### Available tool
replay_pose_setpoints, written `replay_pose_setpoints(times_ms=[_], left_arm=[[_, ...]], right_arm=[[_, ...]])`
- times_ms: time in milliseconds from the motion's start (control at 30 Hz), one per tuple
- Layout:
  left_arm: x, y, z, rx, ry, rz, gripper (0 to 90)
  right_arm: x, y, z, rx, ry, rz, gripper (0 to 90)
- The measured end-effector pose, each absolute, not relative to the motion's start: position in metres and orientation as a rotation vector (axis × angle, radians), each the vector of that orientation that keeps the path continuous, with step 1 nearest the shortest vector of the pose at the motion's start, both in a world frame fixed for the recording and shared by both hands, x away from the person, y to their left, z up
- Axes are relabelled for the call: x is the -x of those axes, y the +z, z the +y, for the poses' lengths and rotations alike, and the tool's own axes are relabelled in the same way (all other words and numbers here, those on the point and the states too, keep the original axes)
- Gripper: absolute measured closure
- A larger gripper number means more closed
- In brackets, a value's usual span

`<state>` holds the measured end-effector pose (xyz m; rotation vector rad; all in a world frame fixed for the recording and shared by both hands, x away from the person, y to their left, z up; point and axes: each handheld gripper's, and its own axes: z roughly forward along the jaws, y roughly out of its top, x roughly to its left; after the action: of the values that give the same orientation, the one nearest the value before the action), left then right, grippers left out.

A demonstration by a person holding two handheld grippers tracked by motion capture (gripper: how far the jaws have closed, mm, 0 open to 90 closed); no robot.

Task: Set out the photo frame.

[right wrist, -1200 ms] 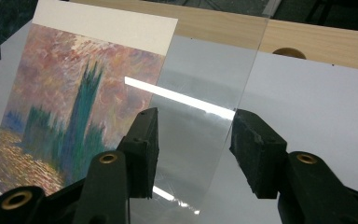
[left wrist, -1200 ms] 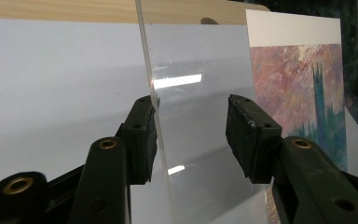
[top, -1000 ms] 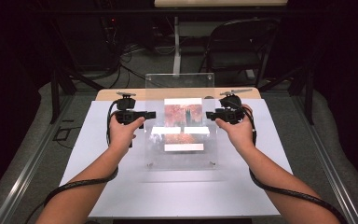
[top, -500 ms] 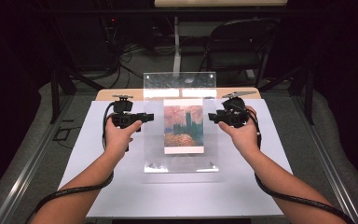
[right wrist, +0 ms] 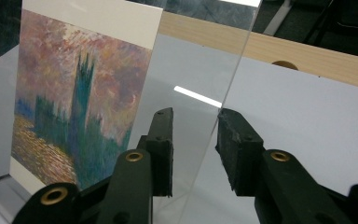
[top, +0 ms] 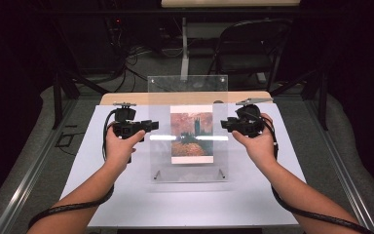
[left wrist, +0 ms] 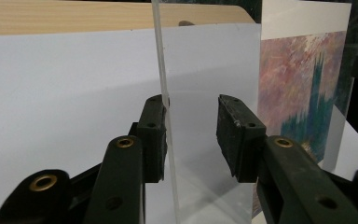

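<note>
A clear acrylic panel (top: 189, 134) stands nearly upright over the white table (top: 126, 195), held between the two hands, with a painted print (top: 191, 137) of towers against a pink sky on its middle. The left hand-held gripper (top: 151, 126) sits at the panel's left edge and the right hand-held gripper (top: 225, 126) at its right edge, both pointing inward at about mid-height. A second clear sheet (top: 187, 84) stands behind, at the wooden strip (top: 126, 99) along the table's far side. The high view shows both hands and the whole panel, but not how the pads meet it. The left gripper view does: the panel's edge (left wrist: 164, 93) runs up between the jaws, lying against the left-hand pad (left wrist: 154, 135), while the other pad (left wrist: 235, 135) stands clear of it. In the right gripper view the edge (right wrist: 233, 84) likewise passes between the jaws, close to the right-hand pad (right wrist: 237, 149), with a gap to the other pad (right wrist: 161, 149); contact there cannot be judged. Both hand-held grippers are partly open, their jaws having just been closing around the panel without clamping it yet.
</note>
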<state>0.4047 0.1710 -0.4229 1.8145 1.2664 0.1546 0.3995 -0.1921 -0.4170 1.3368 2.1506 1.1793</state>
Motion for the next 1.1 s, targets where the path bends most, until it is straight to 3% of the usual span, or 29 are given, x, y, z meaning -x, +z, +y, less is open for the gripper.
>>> replay_pose_setpoints(times_ms=[1100], left_arm=[[-0.351, -0.416, 0.176, -1.844, 0.241, 1.125, 66.0]], right_arm=[[-0.347, -0.407, -0.202, -1.241, 1.256, 2.168, 71.5]])
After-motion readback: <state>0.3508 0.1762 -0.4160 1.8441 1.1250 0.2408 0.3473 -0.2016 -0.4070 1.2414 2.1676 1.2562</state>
